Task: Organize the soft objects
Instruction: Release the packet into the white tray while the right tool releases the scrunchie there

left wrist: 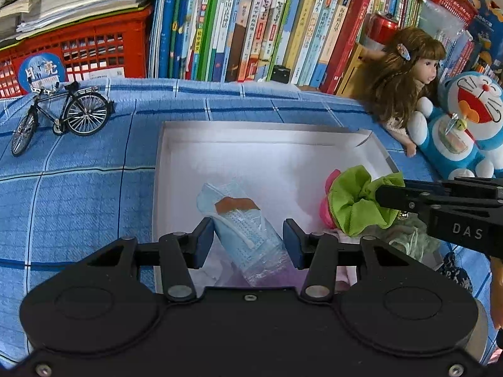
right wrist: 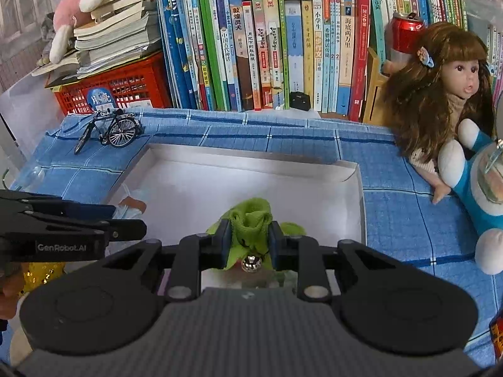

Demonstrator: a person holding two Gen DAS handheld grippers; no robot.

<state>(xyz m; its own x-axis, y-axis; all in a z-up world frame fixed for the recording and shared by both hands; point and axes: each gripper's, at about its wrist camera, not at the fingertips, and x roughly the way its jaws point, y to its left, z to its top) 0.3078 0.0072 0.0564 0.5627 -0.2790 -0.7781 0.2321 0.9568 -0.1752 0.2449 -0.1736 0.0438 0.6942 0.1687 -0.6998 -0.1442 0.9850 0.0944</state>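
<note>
Both tools poised over the white box on the blue-checked tabletop, likely for dropping soft things in. Left tool part-open around a bagged face mask, contact unclear. Right tool nearly shut, pinching a green scrunchie above the box's near right side.

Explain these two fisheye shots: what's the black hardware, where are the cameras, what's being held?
No robot arm: a person carries two handheld two-finger grippers, each with a camera looking along its fingers. The left wrist view shows the left gripper straddling a clear-wrapped pack of pale blue face masks, apparently held, over the shallow white cardboard box. The right wrist view shows the right gripper shut on a lime green fabric scrunchie over the same box. The box sits on a blue checked cloth.
</note>
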